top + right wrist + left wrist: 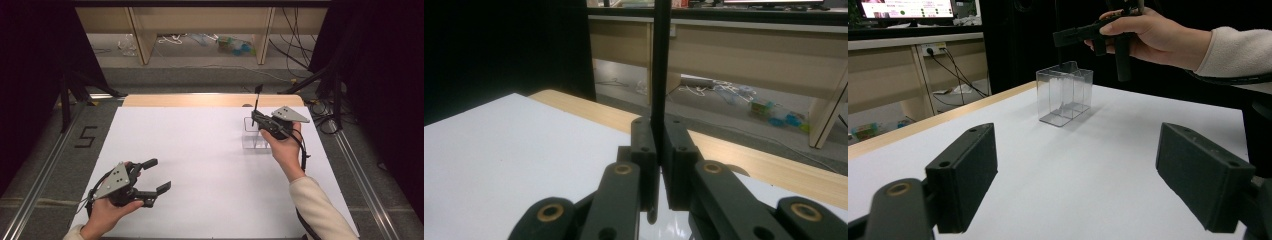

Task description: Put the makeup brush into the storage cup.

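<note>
My right gripper is shut on a thin black stick, which stands upright with a small wider end on top. In the right gripper view the stick is pinched between the two pads of that gripper, and only a short end hangs below them. The gripper is held above a clear plastic box with inner dividers, at the far right of the white table. My left gripper rests open near the front left with nothing between its jaws. In its own view the left gripper looks towards the box.
The white sheet covers the table, with a wooden edge at the back. Beyond it are floor cables, wooden legs and dark curtains at both sides. A person's hand and cream sleeve hold the right gripper.
</note>
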Demonstrator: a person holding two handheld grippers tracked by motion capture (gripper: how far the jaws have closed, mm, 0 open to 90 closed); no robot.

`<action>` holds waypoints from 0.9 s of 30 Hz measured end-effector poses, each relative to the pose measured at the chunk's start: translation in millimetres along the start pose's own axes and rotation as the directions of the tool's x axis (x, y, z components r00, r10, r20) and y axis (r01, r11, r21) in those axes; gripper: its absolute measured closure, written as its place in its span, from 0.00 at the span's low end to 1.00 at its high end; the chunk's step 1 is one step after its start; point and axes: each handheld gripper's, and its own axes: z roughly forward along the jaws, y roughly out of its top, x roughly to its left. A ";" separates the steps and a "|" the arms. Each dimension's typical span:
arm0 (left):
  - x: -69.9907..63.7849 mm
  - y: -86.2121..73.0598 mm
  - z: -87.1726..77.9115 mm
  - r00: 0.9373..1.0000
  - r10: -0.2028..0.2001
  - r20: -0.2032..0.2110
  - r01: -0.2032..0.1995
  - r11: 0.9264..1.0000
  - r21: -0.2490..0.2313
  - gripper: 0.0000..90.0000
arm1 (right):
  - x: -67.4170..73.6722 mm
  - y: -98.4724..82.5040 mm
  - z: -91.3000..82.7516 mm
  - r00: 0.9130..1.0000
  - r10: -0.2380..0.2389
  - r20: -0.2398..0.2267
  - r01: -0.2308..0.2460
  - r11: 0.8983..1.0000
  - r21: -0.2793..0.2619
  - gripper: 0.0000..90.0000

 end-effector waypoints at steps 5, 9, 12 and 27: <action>-0.1 -0.1 0.1 1.000 -0.001 0.001 0.001 1.000 -0.001 0.19 | -0.9 -0.3 2.2 1.000 0.003 0.002 -0.003 1.000 -0.007 0.95; -0.5 -0.2 0.0 1.000 -0.009 -0.003 0.009 1.000 -0.001 0.19 | -1.4 -0.5 3.4 1.000 0.005 0.003 -0.005 1.000 -0.001 0.95; -0.2 0.0 0.0 1.000 -0.001 0.000 0.001 1.000 -0.001 0.18 | -1.8 -0.4 4.1 1.000 0.005 0.003 -0.005 1.000 -0.005 0.95; -0.1 -0.1 0.1 1.000 -0.002 0.002 0.002 1.000 -0.001 0.18 | -5.3 -1.0 8.9 1.000 0.011 0.015 -0.011 1.000 0.004 0.95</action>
